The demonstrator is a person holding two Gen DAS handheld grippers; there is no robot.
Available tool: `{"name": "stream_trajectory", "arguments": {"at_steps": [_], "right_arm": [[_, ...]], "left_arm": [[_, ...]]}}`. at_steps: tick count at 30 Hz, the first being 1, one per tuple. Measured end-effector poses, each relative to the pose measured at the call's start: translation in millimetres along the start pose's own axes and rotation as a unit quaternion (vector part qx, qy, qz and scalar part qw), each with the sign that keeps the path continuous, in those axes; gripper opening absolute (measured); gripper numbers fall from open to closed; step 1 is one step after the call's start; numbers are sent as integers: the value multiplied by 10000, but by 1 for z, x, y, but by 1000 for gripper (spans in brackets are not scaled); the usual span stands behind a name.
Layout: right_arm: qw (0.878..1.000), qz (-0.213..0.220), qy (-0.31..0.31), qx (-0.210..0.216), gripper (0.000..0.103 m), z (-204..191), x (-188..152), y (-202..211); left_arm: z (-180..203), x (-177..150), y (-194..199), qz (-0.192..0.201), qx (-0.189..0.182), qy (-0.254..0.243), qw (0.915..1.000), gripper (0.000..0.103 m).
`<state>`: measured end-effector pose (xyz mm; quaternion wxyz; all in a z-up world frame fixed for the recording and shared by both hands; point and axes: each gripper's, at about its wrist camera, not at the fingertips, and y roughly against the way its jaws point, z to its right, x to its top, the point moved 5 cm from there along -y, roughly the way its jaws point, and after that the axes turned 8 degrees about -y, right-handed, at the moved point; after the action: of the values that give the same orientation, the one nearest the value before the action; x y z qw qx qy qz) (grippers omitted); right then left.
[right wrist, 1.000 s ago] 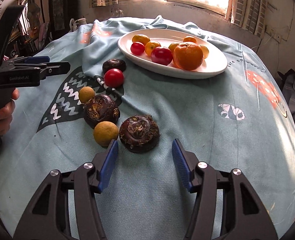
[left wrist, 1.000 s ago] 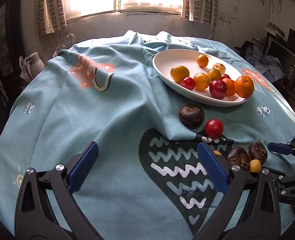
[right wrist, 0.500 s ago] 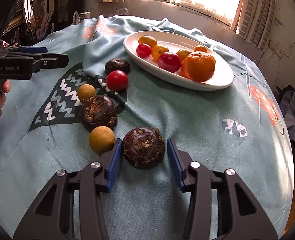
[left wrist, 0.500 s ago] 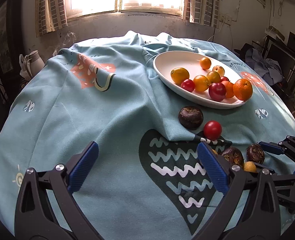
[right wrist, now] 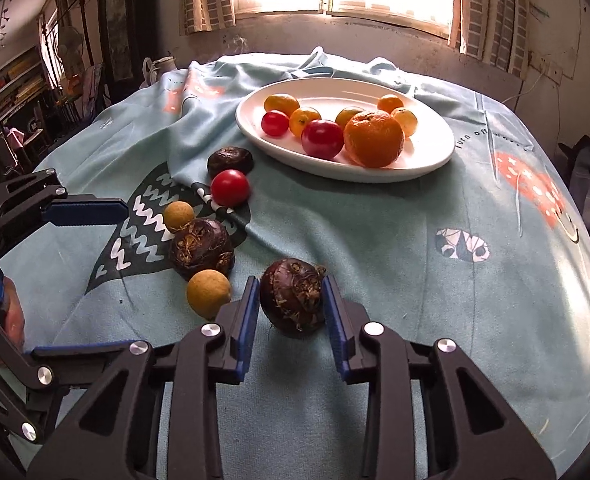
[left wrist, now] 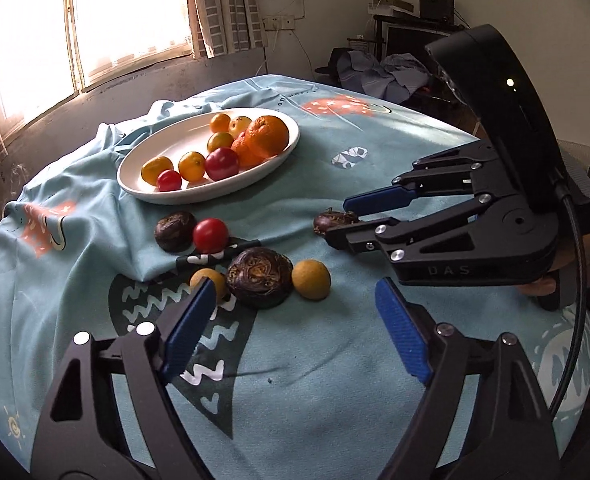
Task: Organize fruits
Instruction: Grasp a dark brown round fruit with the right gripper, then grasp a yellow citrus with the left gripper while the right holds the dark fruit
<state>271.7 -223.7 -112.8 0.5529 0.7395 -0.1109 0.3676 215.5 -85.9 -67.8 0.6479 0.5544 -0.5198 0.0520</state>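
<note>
My right gripper (right wrist: 291, 304) has its jaws closing, and both blue pads press on a dark brown water chestnut (right wrist: 293, 298), tipped on its side just above the cloth. The left wrist view shows the same chestnut (left wrist: 331, 220) between the right gripper's (left wrist: 341, 220) fingers. My left gripper (left wrist: 295, 308) has its jaws closing but still wide, with nothing between them. Just ahead of it lie a second dark chestnut (left wrist: 259, 276), a yellow round fruit (left wrist: 311, 279) and a smaller yellow one (left wrist: 209, 280). A white oval plate (left wrist: 143, 192) farther back holds an orange, tomatoes and small orange fruits.
A red tomato (left wrist: 210, 235) and a third dark chestnut (left wrist: 175, 230) lie beside a raised fold of the light blue tablecloth (left wrist: 375, 128). A hand holds the right gripper at the right edge. The round table drops off on all sides; furniture and clothes stand beyond.
The right gripper's jaws closed in from either side onto the dark chestnut, which tipped onto its side. The left gripper swung right toward the loose fruits, rolled, and its jaws narrowed.
</note>
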Motion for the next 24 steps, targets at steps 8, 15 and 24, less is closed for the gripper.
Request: {"name": "stream_trajectory", "arguments": {"at_steps": [8, 15, 24], "right_arm": [[9993, -335, -36, 143, 44, 0, -3, -19], [9958, 273, -773, 403, 44, 25, 11, 20], [9934, 189, -1020, 479, 44, 32, 10, 24]], "left_arm": [[-16, -2, 2, 2, 115, 261, 9996, 83], [6, -4, -10, -169, -233, -114, 9995, 58], [20, 6, -42, -430, -27, -706, 9966, 38]]}}
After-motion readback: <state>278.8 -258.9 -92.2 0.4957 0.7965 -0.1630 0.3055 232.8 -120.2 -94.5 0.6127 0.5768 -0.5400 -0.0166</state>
